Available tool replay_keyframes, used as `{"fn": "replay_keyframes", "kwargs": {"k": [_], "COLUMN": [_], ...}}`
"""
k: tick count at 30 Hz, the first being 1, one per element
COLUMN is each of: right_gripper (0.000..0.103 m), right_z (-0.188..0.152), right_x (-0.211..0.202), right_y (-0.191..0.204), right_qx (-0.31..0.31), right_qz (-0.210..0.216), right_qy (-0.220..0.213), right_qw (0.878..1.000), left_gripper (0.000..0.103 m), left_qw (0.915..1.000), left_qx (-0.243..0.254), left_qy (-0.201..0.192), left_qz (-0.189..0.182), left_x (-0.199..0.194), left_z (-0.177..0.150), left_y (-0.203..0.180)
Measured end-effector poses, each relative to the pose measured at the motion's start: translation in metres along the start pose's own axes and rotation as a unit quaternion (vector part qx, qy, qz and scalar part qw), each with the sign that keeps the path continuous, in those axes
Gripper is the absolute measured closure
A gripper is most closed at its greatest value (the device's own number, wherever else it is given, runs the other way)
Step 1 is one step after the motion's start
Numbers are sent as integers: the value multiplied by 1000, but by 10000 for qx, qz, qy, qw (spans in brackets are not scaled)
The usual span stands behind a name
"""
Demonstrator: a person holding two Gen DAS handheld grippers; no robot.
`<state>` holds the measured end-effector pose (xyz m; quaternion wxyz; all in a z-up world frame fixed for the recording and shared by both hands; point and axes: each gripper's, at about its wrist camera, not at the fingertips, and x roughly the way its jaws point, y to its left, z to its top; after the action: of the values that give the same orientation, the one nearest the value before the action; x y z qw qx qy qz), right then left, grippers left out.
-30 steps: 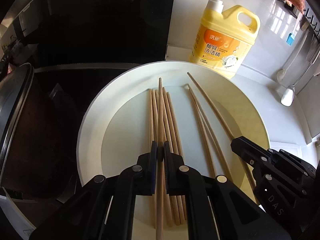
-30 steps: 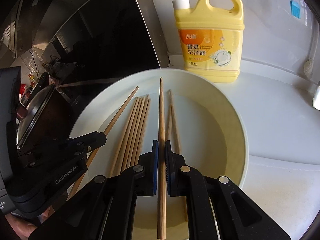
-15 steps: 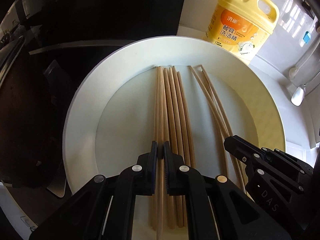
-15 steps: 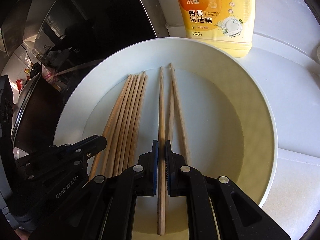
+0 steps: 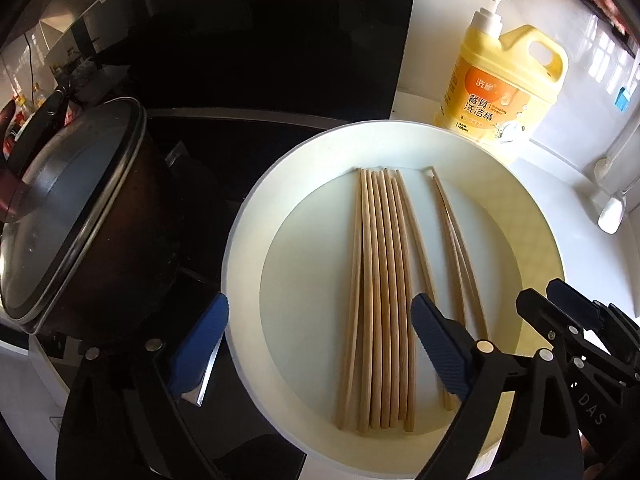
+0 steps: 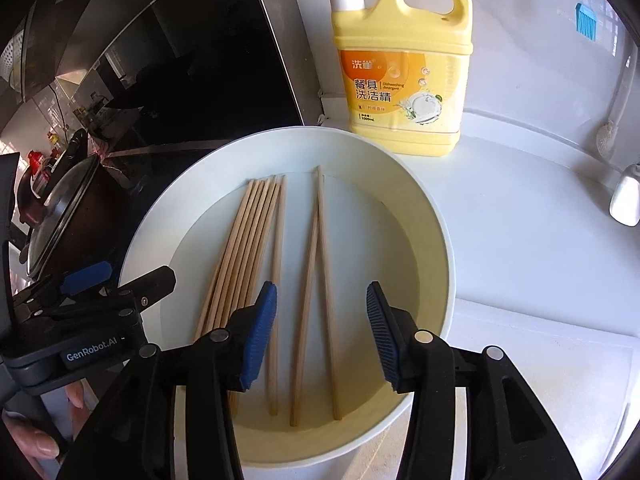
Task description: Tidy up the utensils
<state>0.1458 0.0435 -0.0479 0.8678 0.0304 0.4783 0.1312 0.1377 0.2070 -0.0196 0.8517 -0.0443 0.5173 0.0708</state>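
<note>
Both grippers are wide open and hold nothing: the left gripper (image 5: 320, 320) and the right gripper (image 6: 322, 312). The chopsticks (image 5: 380, 300) lie in the white bowl (image 5: 248, 216). A yellow soap bottle (image 6: 400, 68) stands behind it.

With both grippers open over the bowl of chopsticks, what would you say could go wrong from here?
1. The two loose chopsticks cross near their far tips, so closing the right gripper on them may grab only one or flick the other aside.
2. The left gripper straddles the tight bundle; a careless close could scatter it.
3. The bowl stands near the detergent bottle; a push forward might knock it.
</note>
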Motion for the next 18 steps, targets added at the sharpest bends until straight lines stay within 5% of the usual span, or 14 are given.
{"fn": "replay_keyframes", "kwargs": {"k": [18], "right_gripper": [44], "right_z": [-13], "right_x": [-33], "right_y": [-4], "right_qx": [177], "right_qz": [-109], "right_qy": [7], "right_qw": [9998], "left_gripper": [8], "left_qw": [9999], "left_qx": [51], "left_qy": [21], "left_qz": [106], "left_x": [-34], "left_z": [-14], "left_y": [-13]}}
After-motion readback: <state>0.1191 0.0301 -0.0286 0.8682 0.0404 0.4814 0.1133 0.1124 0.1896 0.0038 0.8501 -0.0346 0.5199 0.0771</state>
